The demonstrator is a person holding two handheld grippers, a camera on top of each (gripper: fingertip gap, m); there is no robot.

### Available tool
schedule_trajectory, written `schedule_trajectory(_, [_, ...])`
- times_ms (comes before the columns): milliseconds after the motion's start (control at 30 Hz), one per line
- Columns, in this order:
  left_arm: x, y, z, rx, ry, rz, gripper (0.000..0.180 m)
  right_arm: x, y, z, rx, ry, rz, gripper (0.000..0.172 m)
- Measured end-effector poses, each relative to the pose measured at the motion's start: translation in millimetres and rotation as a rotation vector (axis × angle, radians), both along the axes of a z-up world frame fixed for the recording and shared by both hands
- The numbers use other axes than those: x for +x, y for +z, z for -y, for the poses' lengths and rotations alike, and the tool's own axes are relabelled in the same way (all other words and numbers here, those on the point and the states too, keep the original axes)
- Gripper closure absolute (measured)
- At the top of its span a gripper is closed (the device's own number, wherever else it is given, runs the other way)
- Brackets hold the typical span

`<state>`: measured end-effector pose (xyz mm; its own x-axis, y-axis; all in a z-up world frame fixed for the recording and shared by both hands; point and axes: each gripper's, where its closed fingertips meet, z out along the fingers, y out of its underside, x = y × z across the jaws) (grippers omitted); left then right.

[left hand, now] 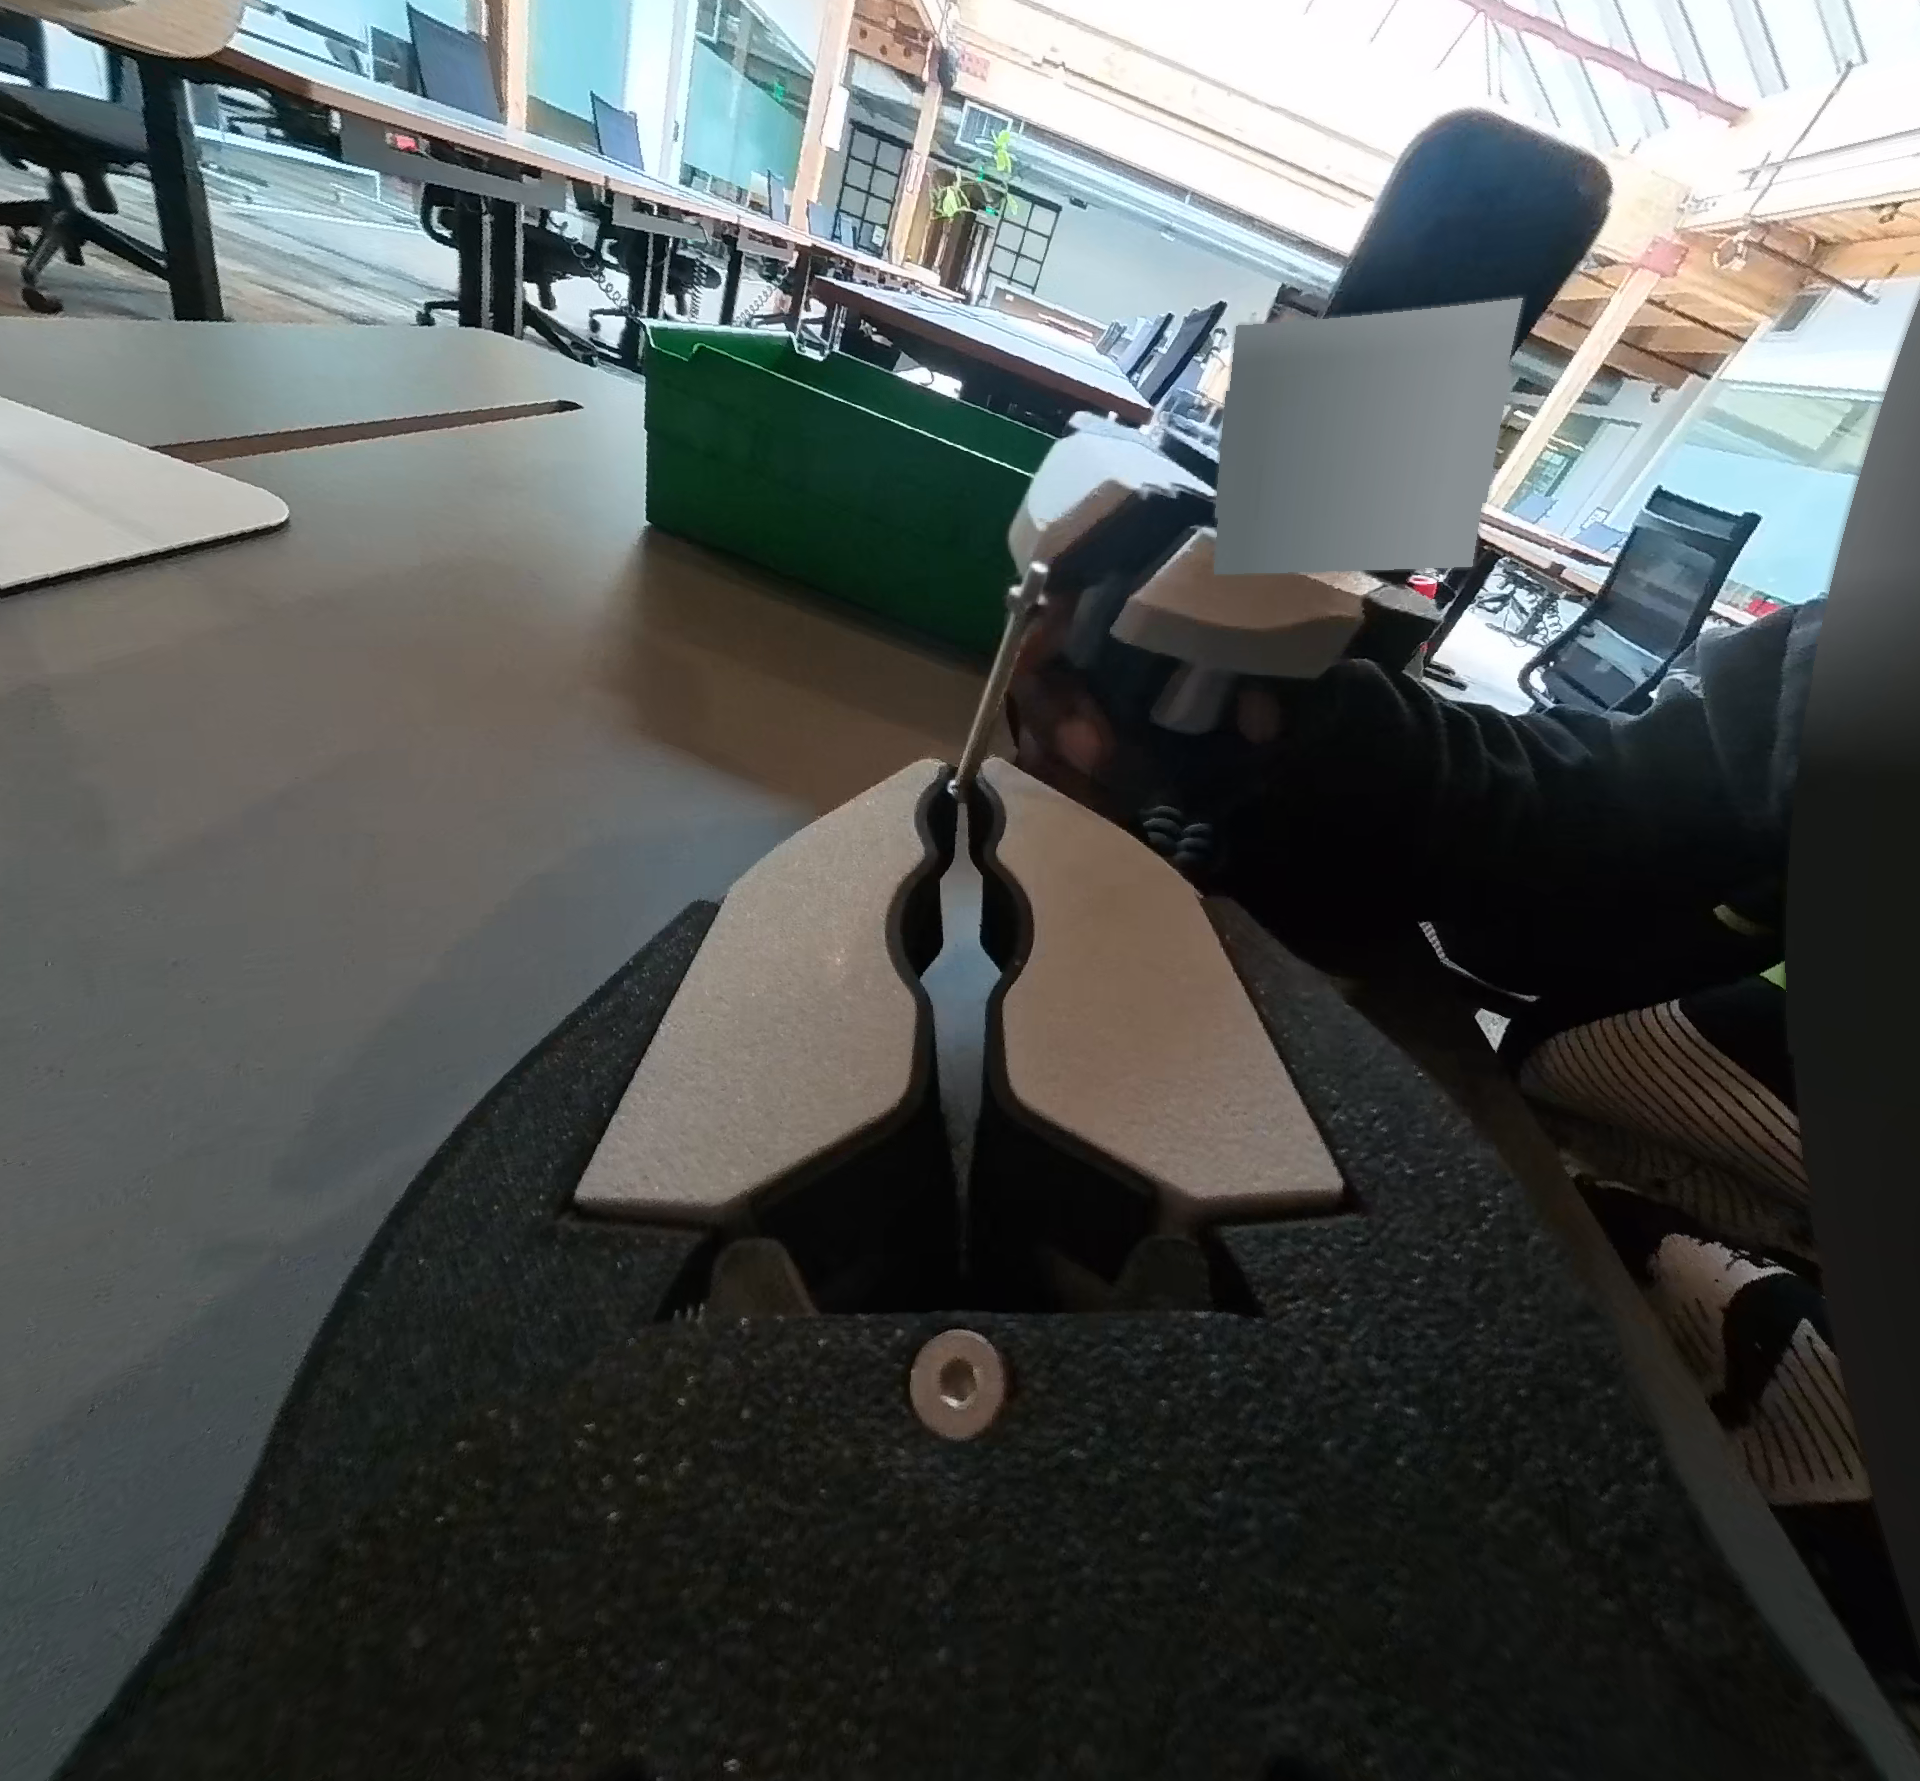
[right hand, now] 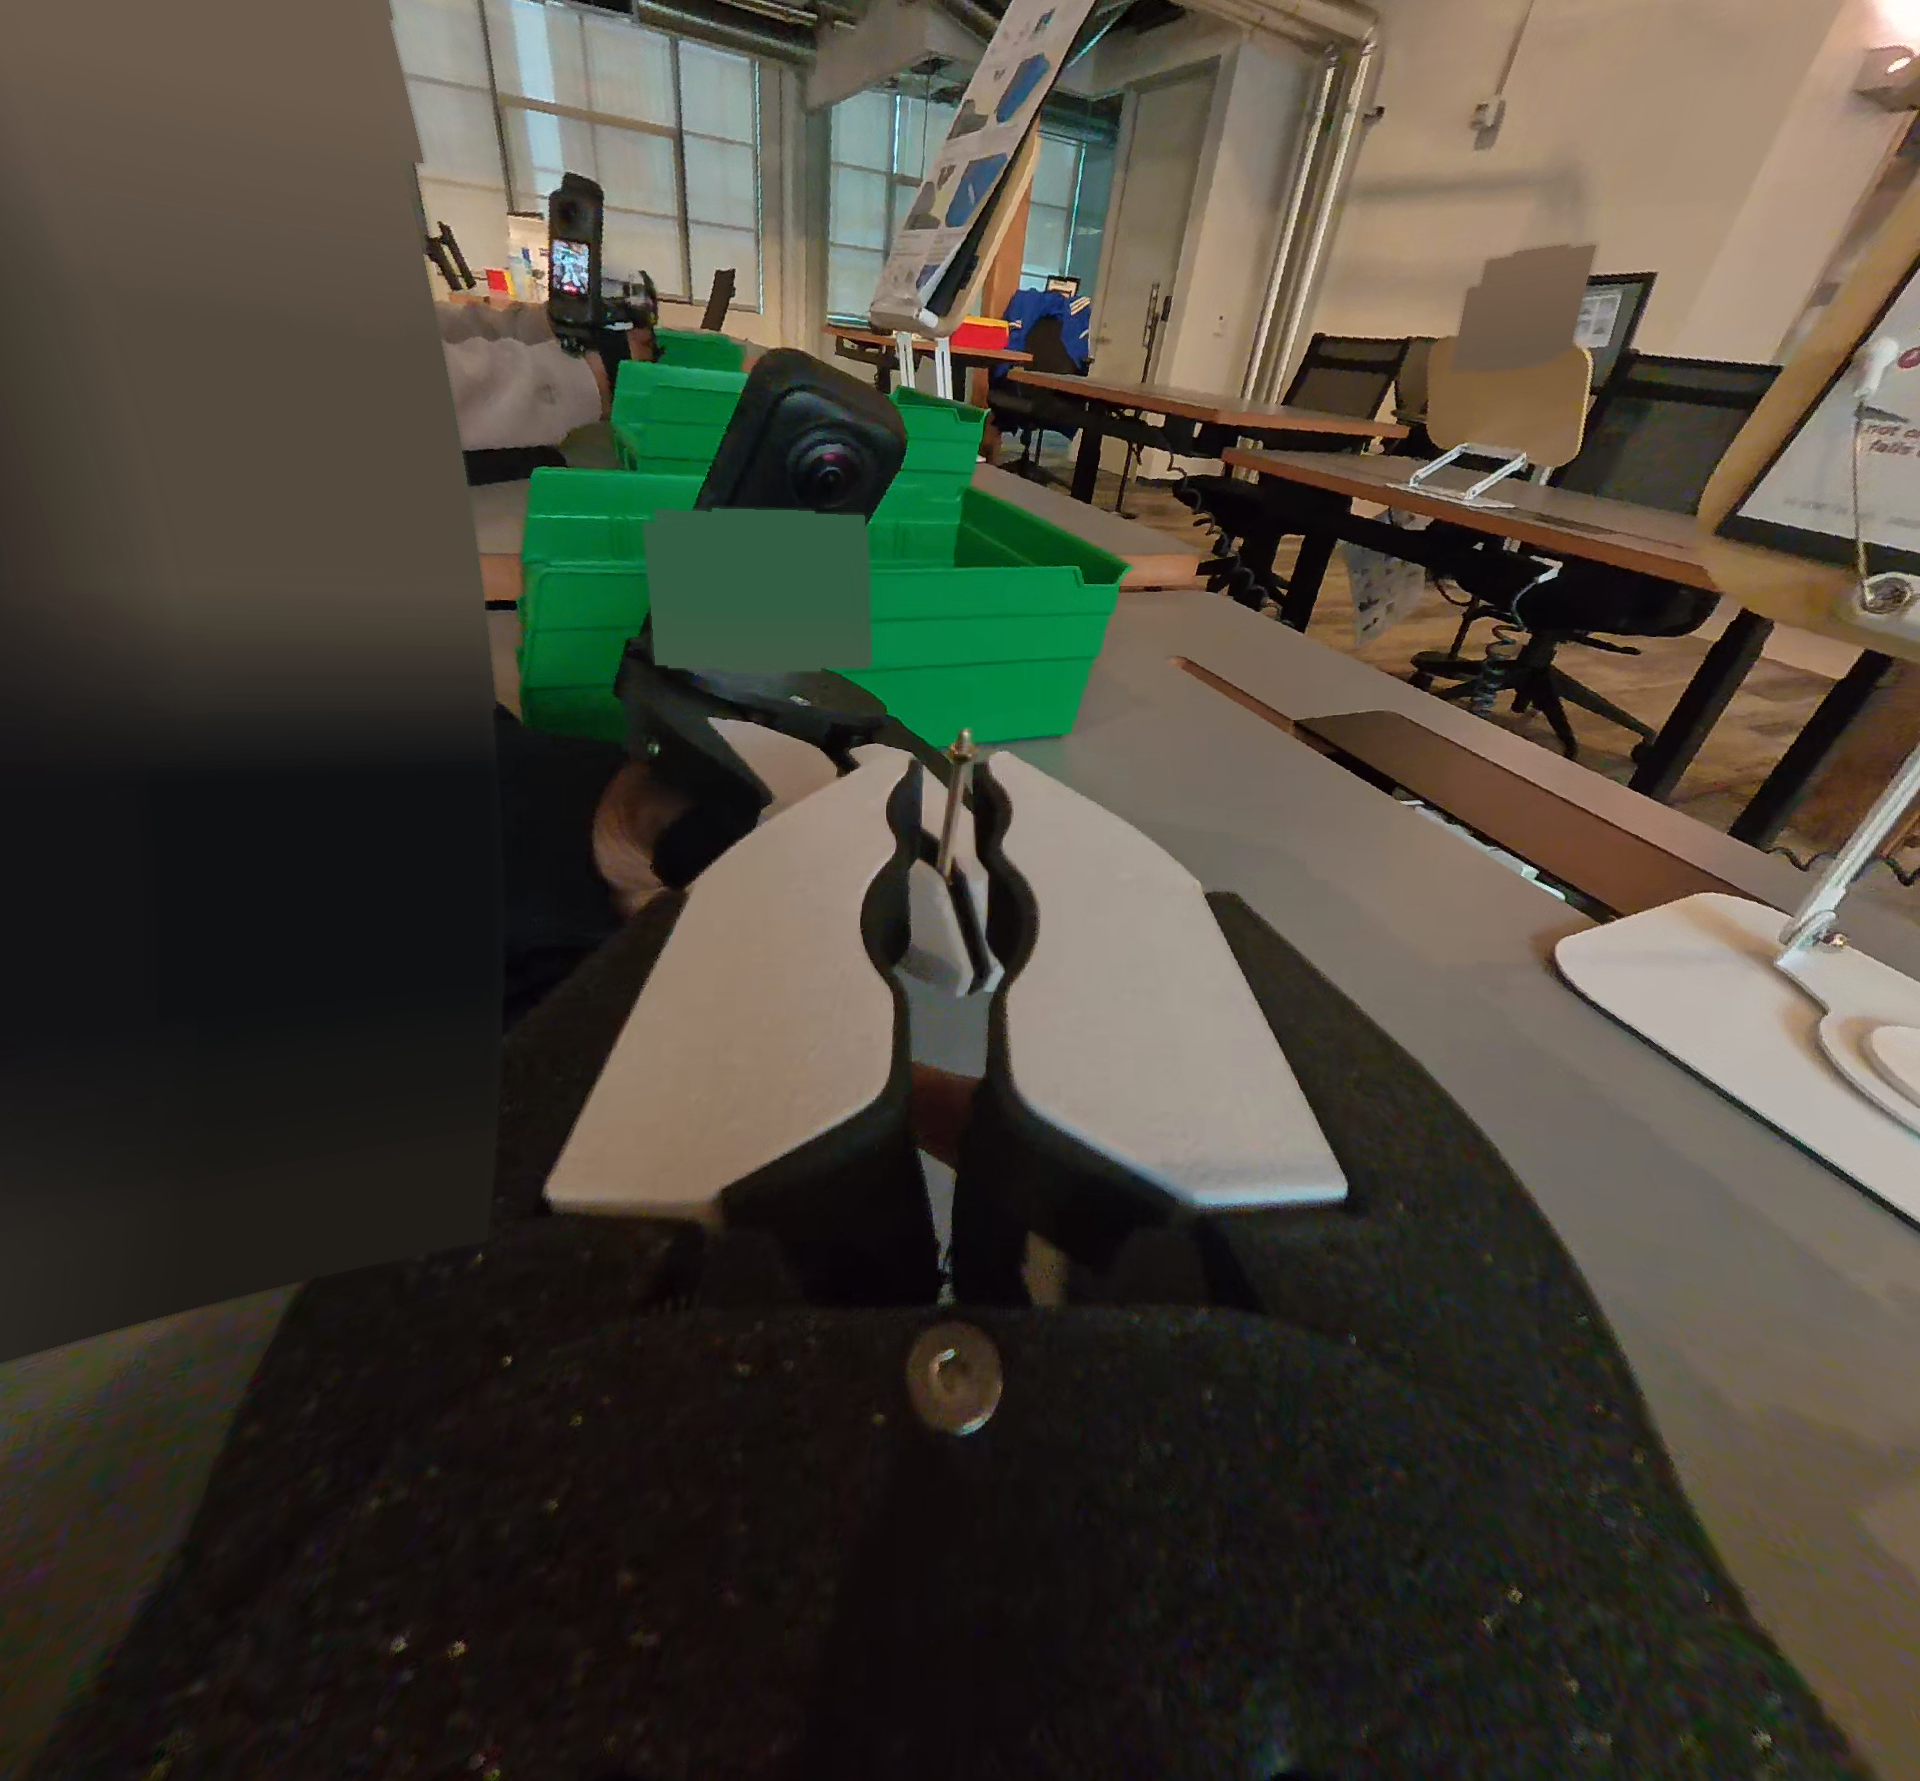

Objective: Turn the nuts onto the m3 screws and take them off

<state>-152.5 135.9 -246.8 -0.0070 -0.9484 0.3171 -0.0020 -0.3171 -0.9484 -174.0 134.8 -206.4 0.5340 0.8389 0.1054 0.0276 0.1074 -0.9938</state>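
The left gripper (left hand: 964, 781) had its fingers (left hand: 810, 983) pressed together on the lower end of a thin metal screw (left hand: 995, 682), which was pinched at the very tips. The screw stood tilted up and to the right, above the desk (left hand: 364, 744), and its upper end reached the fingers of the right gripper (right hand: 948, 775). In the right wrist view the right fingers (right hand: 1122, 993) stood narrow, with the screw (right hand: 954, 812) passing between the tips; a small nut (right hand: 964, 742) sat near its top end. I could not tell if these pads pressed on the screw or nut. A green bin (left hand: 831, 495) stood on the desk behind the grippers.
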Motion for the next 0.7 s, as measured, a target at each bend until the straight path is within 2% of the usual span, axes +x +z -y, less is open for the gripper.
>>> schedule_trajectory(233, [2,-2,5,0.007,-0.027,-0.013,0.179,-8,-4,-2,-0.003,0.02,0.021,0.15])
schedule_trajectory(467, [3,-2,6,0.006,-0.035,-0.017,0.179,-16,-5,0,-0.001,0.051,0.032,0.149])
schedule_trajectory(567, [2,-1,4,0.005,-0.019,-0.011,0.179,-14,-4,0,0.001,0.047,0.031,0.152])
schedule_trajectory(700, [-1,1,0,-0.001,0.003,0.007,0.179,-2,0,-1,-0.006,0.01,0.002,0.166])
